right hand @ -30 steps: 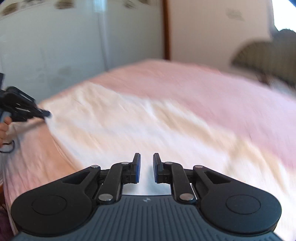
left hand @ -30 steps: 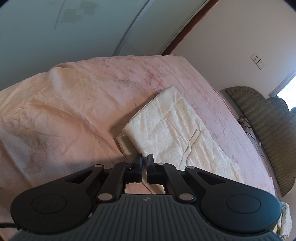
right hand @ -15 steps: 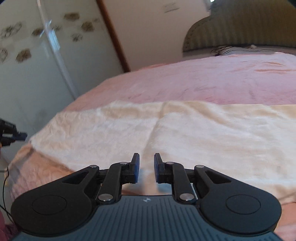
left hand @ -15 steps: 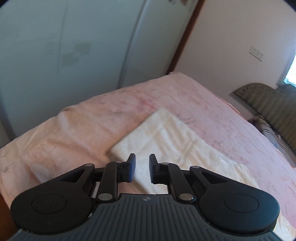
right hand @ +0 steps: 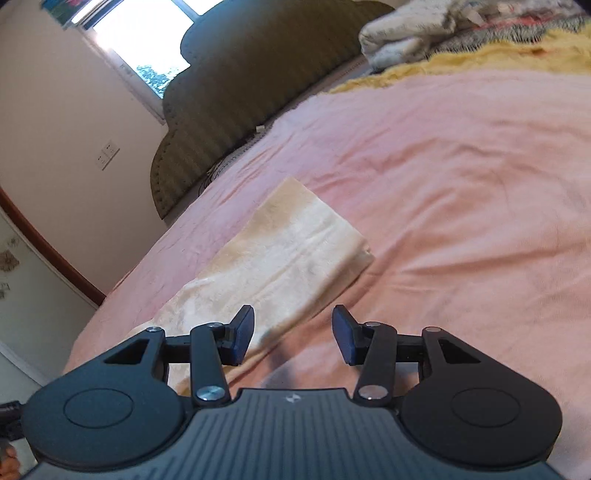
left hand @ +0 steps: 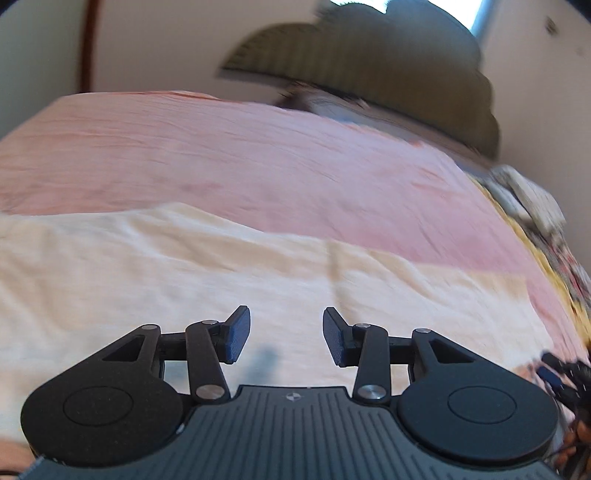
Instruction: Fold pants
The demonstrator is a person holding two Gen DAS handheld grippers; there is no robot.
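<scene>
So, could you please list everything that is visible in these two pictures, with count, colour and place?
pants: one, cream, folded into a long strip on the bed, in front of both grippers
bedsheet: one, pink, covers the bed
headboard: one, olive green, padded, at the far end of the bed
yellow blanket: one, yellow, at the head end of the bed
pile of cloth: one, whitish, on the blanket
window: one, bright, behind the headboard
wall socket: one, white, left of the headboard
left gripper: one, black, open, empty, above the pants
right gripper: one, black, open, empty, at the edge of the pants
</scene>
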